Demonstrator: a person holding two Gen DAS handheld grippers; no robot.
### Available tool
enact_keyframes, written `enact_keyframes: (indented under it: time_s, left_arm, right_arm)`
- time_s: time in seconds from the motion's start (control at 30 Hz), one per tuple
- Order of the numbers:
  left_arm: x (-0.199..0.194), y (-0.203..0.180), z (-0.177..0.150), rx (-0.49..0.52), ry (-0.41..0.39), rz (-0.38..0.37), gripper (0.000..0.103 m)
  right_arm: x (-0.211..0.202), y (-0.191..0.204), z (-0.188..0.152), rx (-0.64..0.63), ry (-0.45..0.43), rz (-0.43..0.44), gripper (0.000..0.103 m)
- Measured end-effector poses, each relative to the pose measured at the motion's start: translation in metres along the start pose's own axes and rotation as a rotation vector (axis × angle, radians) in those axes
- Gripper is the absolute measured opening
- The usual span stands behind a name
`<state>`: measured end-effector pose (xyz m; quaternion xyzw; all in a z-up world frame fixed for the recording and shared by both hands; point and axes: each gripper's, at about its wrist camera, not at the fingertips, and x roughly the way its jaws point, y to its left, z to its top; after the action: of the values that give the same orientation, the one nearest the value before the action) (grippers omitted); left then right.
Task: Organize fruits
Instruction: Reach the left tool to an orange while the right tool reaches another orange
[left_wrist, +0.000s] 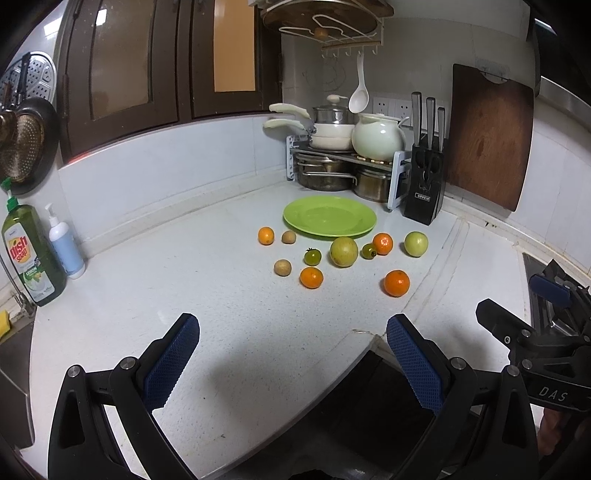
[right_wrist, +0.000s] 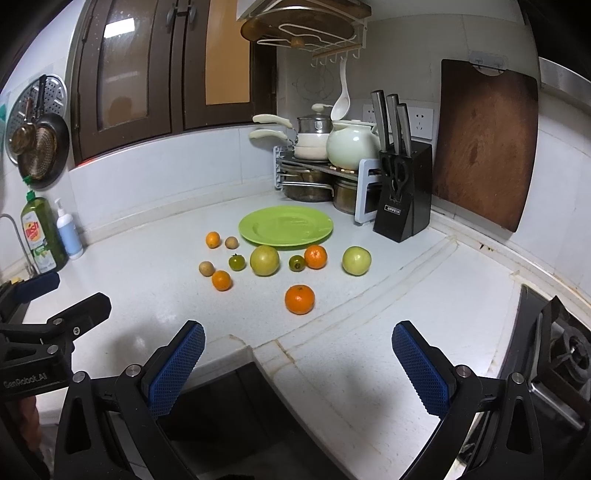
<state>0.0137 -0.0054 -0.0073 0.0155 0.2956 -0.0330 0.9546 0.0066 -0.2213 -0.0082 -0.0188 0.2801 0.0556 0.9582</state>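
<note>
Fruits lie loose at mid-frame, just below the empty green plate (right_wrist: 285, 226); the nearest tangerine (right_wrist: 299, 299) sits lowest. Left gripper (left_wrist: 291, 363) and right gripper (right_wrist: 297, 363) both gape, empty. Round fruit could roll off toward the counter edge if nudged.

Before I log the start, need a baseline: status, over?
Left tool open, right tool open, both empty. Green plate bare, ten fruits loose on counter before it. Nearest orange unobstructed.
</note>
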Motion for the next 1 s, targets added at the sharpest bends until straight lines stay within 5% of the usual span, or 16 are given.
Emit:
enact_keyframes:
  time_s: [0.3,0.63,1.0]
  left_arm:
    - [0.033,0.002,0.01,0.044,0.019,-0.03,0.102]
    - [0.099,-0.001,0.027,0.129,0.07,-0.081,0.082]
    - [0.173,-0.007,0.035,0.195,0.166,-0.153,0.07]
  right_arm:
    - [0.034,0.002,0.005,-0.006,0.049,0.001,0.102]
    - [0.093,0.001,0.018,-0.005,0.116,-0.007,0.101]
    - [0.165,-0.005,0.02,0.044,0.256,0.009,0.087]
